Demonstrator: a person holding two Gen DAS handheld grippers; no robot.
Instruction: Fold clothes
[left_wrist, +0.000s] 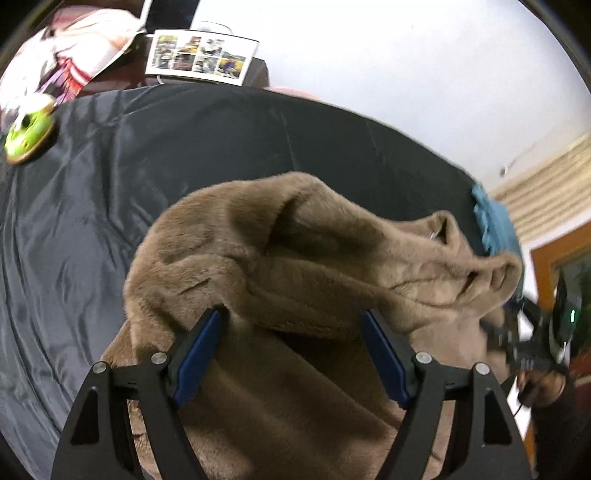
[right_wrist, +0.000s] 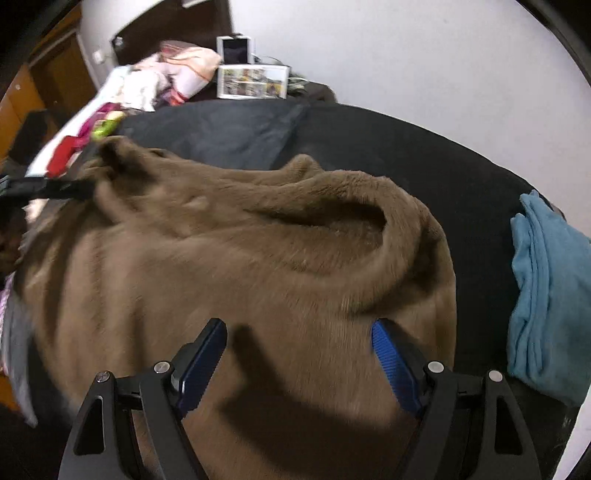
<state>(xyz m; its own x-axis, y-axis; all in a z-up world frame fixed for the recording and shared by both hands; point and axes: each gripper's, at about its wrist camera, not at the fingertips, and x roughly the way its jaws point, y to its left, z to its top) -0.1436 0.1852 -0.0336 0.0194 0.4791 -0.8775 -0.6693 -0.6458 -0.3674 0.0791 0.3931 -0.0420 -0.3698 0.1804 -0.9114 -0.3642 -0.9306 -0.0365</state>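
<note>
Brown fleece garment (right_wrist: 229, 266) heaped and rumpled mid-bed, not flat, ridges standing up. Left gripper (left_wrist: 291, 332) and right gripper (right_wrist: 299, 343) over its near part, fingers spread, gripping nothing. Folded blue cloth (right_wrist: 546, 295) at the dark bedcover's (left_wrist: 74, 206) right edge, possibly set aside as done.

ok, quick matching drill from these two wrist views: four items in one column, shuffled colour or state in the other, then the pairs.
Items:
1. fleece garment
2. folded cloth
3. bed cover
4. left gripper

Colour or state:
A. teal
B. open, holding nothing
C. brown, rumpled
D. dark, shiny

Pairs: 1-C, 2-A, 3-D, 4-B
</note>
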